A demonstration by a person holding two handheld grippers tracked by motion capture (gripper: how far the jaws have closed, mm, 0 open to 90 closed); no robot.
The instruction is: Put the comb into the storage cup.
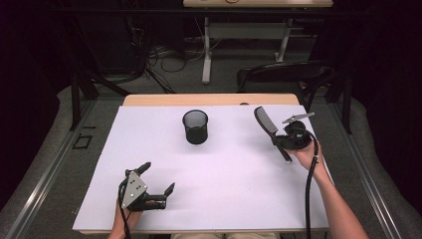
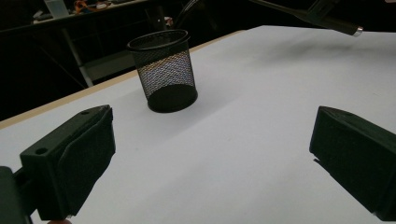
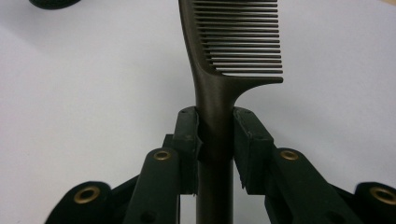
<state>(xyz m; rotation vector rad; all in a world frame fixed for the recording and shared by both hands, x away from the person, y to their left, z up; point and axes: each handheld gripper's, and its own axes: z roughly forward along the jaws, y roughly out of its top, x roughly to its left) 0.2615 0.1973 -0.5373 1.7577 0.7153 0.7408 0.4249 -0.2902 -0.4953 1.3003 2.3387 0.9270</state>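
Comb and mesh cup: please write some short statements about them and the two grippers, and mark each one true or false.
1. The right gripper is shut on the comb at its handle. True.
2. The comb lies inside the mesh cup. False: it is held above the white board, to the right of the cup.
3. The left gripper is open and holds nothing. True.
4. The mesh cup has fallen on its side. False: it stands upright on the board.
5. The left gripper touches the cup. False: the cup stands apart, farther up the board.
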